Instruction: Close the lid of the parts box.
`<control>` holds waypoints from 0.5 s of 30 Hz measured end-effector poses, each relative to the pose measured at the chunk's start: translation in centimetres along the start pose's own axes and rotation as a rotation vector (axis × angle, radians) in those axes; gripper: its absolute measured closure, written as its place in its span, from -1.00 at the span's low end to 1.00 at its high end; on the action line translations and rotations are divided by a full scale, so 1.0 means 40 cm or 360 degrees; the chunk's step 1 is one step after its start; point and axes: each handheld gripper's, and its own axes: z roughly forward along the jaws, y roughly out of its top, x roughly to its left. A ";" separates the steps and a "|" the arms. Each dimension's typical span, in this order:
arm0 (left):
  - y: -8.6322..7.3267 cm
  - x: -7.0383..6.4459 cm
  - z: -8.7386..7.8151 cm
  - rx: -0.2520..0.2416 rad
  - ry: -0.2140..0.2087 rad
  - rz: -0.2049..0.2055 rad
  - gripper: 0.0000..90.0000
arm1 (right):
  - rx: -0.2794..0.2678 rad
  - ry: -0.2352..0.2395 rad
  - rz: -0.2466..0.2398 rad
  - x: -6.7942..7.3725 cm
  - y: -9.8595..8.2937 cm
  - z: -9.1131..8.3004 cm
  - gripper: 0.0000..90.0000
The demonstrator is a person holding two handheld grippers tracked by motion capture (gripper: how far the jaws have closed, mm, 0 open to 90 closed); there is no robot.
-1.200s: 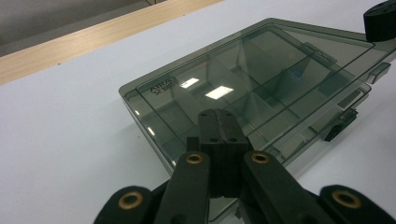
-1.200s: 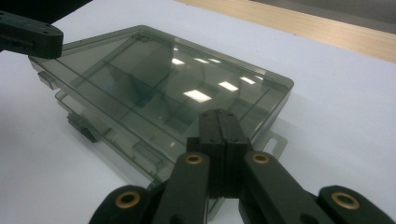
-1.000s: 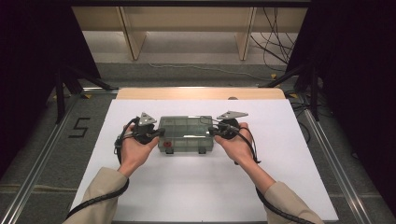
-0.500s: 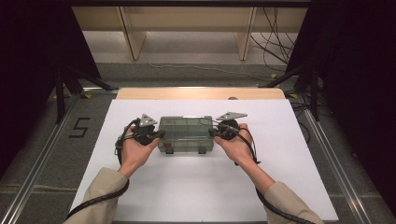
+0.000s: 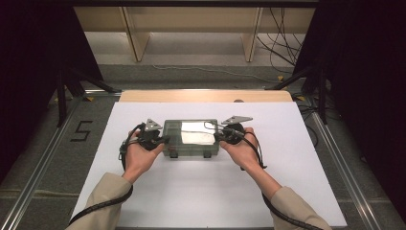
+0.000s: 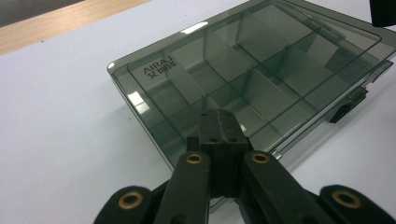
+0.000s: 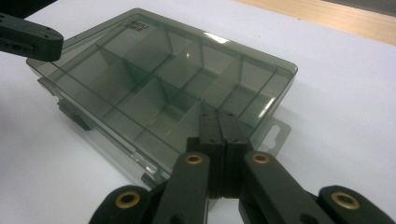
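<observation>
Flanking one smoky compartment box (image 5: 190, 138), two hand-held grippers (image 5: 158, 140) (image 5: 221, 135) rest closed, holding nothing.

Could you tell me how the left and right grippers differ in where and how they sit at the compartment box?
The left gripper sits at the end of the box that bears the printed logo; the right gripper sits at the opposite end, by the hang tab. In the high view the left gripper's grey plate looks smaller than the right's. Both have their jaws shut, tips over the closed lid's edge.
</observation>
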 end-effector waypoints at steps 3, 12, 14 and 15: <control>-0.001 0.000 0.000 0.0011 -0.0006 0.0005 1.00 | -0.0008 0.0000 -0.0007 0.000 -0.001 0.004 1.00; -0.002 0.005 -0.003 0.0065 -0.0016 0.0064 1.00 | 0.0025 0.0008 0.0014 0.003 -0.003 0.004 1.00; -0.004 -0.002 0.004 0.0025 -0.0003 0.0006 1.00 | 0.0012 -0.0001 -0.0034 -0.001 -0.005 0.008 1.00; -0.005 -0.002 0.004 0.0026 -0.0009 0.0006 1.00 | 0.0033 0.0012 -0.0006 0.001 -0.004 0.006 1.00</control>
